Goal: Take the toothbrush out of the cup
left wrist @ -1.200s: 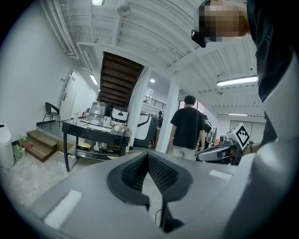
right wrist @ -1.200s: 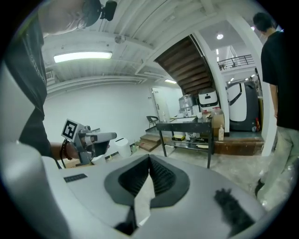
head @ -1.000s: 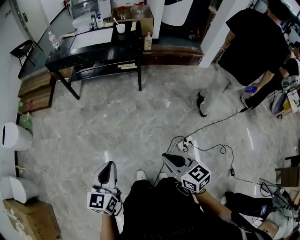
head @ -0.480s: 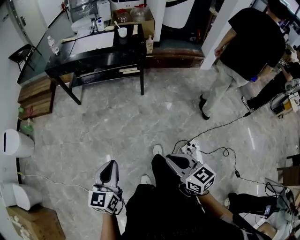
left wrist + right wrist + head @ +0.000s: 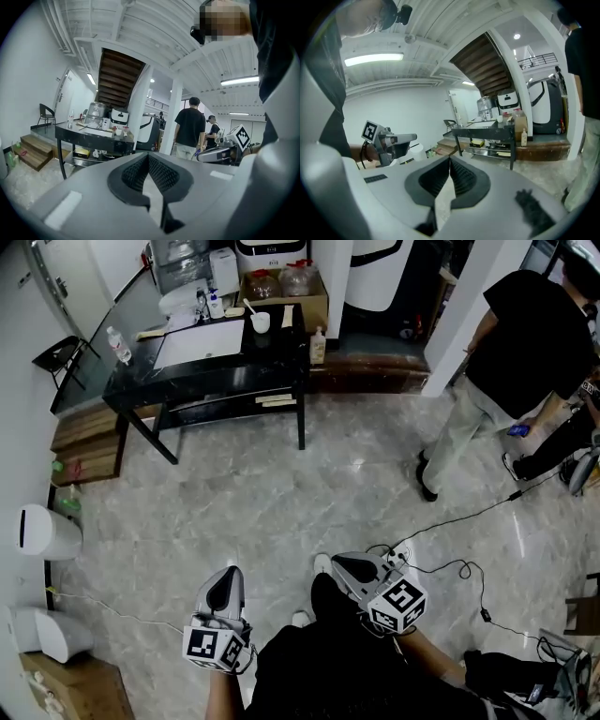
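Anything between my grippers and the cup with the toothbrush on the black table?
Nothing visible. Only open floor separates the left gripper and right gripper from the black table; the cup with the toothbrush stands near its far edge.

Since a second ago the wearer has stepped forward, one white shoe (image 5: 322, 563) now ahead, so the black surface (image 5: 258, 367) carrying the small white cup (image 5: 261, 322) and toothbrush (image 5: 249, 307) lies nearer and further right, while the person in the black shirt (image 5: 534, 343) at right has shifted stance.
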### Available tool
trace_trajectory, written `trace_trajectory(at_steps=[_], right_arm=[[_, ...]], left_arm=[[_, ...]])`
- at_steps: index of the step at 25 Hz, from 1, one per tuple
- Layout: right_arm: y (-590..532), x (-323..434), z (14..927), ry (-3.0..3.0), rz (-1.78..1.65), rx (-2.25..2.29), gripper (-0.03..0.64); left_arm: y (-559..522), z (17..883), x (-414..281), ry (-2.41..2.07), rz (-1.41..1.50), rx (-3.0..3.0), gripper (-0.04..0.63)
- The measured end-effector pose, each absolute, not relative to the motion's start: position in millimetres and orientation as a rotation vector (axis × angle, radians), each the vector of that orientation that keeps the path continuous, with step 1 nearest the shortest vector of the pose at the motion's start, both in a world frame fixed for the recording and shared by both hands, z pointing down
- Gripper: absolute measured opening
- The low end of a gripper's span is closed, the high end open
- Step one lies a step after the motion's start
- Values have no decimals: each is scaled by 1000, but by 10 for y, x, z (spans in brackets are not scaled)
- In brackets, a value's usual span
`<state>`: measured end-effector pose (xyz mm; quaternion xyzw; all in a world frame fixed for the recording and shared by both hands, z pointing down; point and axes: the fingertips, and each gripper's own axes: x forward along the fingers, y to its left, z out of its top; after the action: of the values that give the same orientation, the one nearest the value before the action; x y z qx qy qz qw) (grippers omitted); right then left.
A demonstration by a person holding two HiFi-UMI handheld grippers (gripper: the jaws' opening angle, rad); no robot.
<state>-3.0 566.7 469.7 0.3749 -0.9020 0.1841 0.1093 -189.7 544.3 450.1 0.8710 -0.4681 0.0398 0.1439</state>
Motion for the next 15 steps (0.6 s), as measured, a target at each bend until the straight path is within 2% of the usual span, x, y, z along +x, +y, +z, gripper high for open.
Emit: trace_trajectory(at_steps=[8, 15], right_arm=[[5024, 307, 4630, -2673, 578, 1069, 14], [4558, 656, 4619, -2692, 570, 1027, 12]], left_arm=[[4878, 4476, -1687, -1404, 122, 2436, 8], [4370, 4318, -1239, -1387, 121, 2455, 9]])
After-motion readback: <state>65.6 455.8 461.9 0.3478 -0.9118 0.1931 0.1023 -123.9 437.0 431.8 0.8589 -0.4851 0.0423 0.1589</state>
